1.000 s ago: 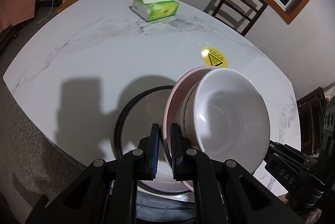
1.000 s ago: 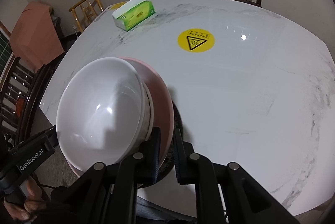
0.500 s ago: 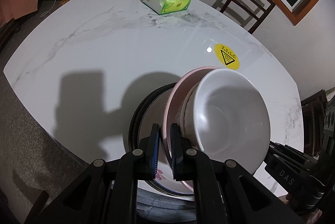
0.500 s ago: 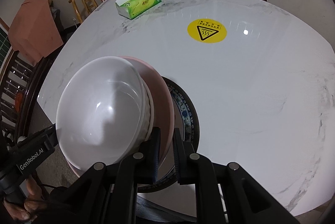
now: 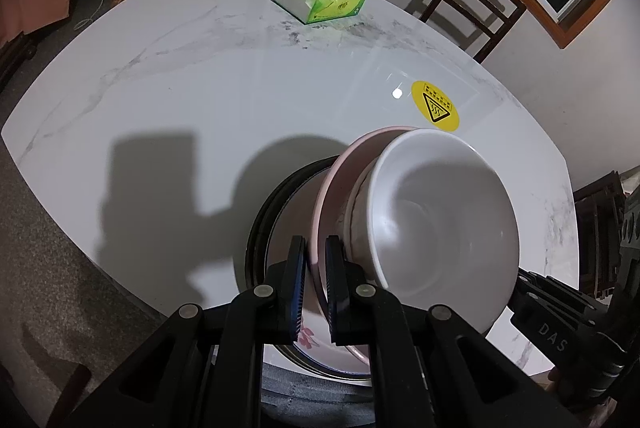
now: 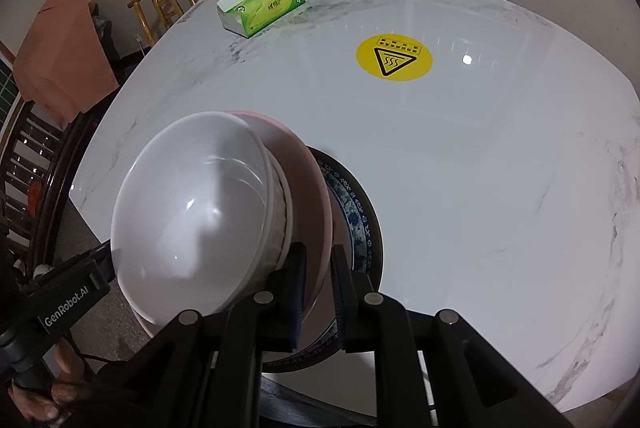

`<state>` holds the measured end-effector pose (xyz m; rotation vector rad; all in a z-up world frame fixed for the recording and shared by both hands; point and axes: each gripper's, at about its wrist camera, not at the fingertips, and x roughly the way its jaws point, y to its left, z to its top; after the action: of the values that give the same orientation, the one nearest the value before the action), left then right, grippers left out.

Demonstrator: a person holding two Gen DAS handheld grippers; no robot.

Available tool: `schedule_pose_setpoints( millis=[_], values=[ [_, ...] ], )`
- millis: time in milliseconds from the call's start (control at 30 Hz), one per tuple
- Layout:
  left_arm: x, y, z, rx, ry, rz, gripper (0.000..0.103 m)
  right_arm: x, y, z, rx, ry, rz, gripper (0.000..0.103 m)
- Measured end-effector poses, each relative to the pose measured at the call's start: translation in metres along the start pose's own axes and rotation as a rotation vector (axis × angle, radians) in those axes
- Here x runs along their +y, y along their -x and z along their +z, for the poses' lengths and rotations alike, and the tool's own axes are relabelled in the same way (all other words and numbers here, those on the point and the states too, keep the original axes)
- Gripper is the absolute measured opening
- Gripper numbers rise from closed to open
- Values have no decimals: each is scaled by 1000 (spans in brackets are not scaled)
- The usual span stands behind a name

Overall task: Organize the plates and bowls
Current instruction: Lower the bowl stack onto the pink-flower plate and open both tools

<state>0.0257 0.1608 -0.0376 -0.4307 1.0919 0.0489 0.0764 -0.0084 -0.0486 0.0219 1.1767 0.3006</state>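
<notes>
Here the marble bench (image 5: 200, 108) carries a dark-rimmed plate (image 6: 360, 212) at lower centre; above it, both grippers' fingers clench the pink plate (image 5: 340, 180) with a white bowl (image 5: 440, 228) stacked inside, the right gripper (image 6: 318, 268) easing open. Stacking looks nearly done; setting down remains.

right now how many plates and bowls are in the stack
4 that show: a white bowl on top, a marbled bowl nested under it, a pink plate beneath them, and a blue-patterned plate at the bottom on the table. More could be hidden between.
</notes>
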Motion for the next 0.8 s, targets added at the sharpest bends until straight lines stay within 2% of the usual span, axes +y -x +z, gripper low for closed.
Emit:
schedule_pose_setpoints(
  millis=[200,467,533,667,733,800],
  values=[
    [-3,0,-1,-15,-20,20,6,0,2,-2,-14,0,-3,15],
    [-1,1,-2,-20,-21,37,13,-1,4,-3,-25,15,-15,17],
    [0,1,-2,-26,-20,50,18,-3,5,-3,-36,18,-24,24],
    [1,4,-2,-47,-33,63,27,-9,11,-2,-60,9,-20,29],
    [3,5,-1,-53,-29,69,32,-11,17,-1,-83,9,-38,42],
    [4,8,-1,-63,-32,68,34,-13,21,-1,-103,12,-48,46]
  ],
)
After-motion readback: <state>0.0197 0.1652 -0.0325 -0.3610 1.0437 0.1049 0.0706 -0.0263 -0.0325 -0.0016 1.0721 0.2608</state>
